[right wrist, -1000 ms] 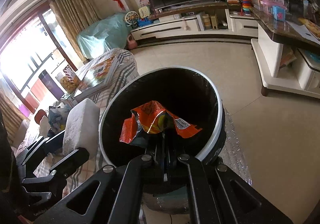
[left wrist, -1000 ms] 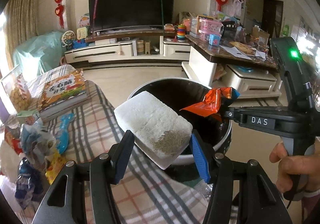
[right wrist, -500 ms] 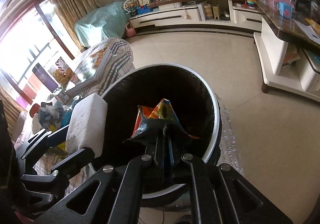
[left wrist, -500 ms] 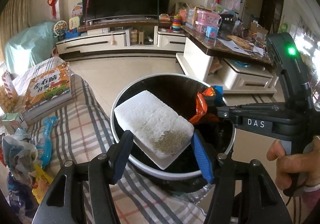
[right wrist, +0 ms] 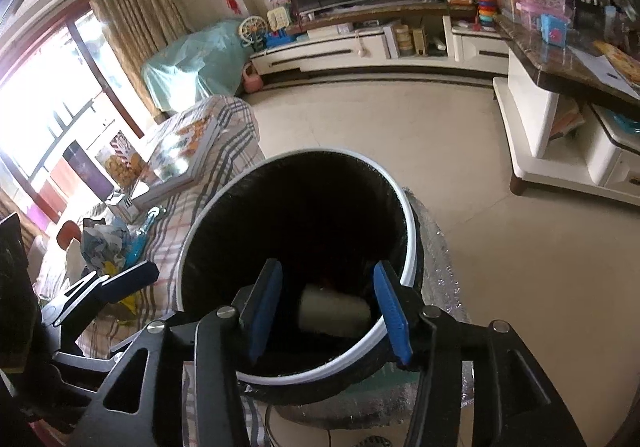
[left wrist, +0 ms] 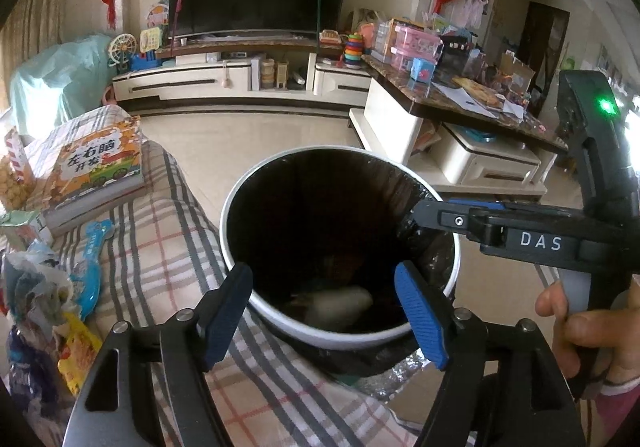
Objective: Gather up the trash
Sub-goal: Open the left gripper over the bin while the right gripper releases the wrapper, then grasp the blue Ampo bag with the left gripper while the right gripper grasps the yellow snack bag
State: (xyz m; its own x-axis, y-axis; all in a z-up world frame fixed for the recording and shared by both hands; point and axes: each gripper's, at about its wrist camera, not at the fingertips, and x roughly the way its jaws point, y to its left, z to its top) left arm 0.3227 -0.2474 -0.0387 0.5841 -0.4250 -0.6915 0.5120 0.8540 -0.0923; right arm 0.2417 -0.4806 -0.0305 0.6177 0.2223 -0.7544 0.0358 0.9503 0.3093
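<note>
A black-lined trash bin with a white rim (left wrist: pixel 240 191) (right wrist: pixel 406 215) stands beside the plaid-covered table. Deep inside lies the white foam block (left wrist: pixel 340 301) (right wrist: pixel 334 309), with the orange wrapper (left wrist: pixel 340 263) dimly seen behind it. My left gripper (left wrist: pixel 324 311) hangs over the bin's near rim, its jaws opening with nothing between them. My right gripper (right wrist: pixel 328 307) is also above the bin, jaws opening and empty; from the left wrist view its finger (left wrist: pixel 436 217) reaches in from the right, held by a hand (left wrist: pixel 580 323).
More trash lies on the plaid cloth (left wrist: pixel 160 247) at the left: crumpled wrappers (left wrist: pixel 36 287), a yellow packet (left wrist: pixel 78 355), a blue spoon-shaped item (left wrist: pixel 92 267). A picture book (left wrist: pixel 96 167) sits farther back. A TV stand (left wrist: pixel 240 75) and cluttered counter (left wrist: pixel 460 95) line the room.
The left gripper let go of the white foam block and the right gripper let go of the orange wrapper; both dropped into the bin. Both jaws have spread apart.
</note>
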